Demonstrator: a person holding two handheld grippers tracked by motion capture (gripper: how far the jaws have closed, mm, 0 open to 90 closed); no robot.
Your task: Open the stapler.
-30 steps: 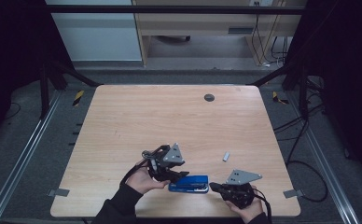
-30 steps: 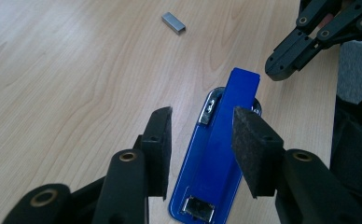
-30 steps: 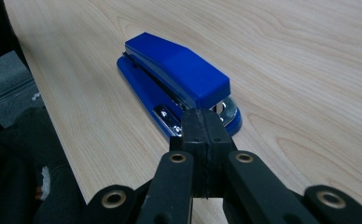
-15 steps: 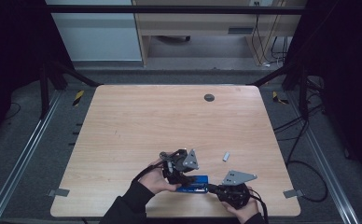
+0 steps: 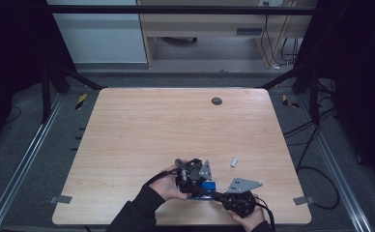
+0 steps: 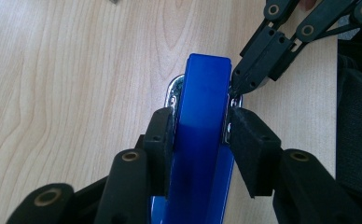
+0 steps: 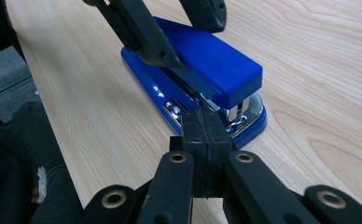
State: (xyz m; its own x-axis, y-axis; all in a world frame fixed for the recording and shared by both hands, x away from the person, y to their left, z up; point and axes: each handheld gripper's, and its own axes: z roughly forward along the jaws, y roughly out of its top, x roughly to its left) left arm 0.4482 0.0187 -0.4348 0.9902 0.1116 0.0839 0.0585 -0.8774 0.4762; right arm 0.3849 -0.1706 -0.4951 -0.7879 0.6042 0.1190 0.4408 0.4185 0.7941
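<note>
Jaws, left gripper (image 6: 198, 135): part closed, both pads pressing the sides of the blue plastic stapler with chrome base (image 6: 201, 140).
Jaws, right gripper (image 7: 206, 140): shut flat, pad on pad, nothing between; tips touch the stapler's chrome front end.
Stapler place: flat on the pale wooden table (image 5: 142, 130), near its front edge, between both hands.
Done: stapler clamped and steadied.
Left: whatever the shut tips work at by the staple mouth, I judge.
Change: left gripper has shifted right and down onto the stapler; a second ago it stood beside it.
Bystander: small grey metal piece (image 5: 234, 161) lies just beyond.
</note>
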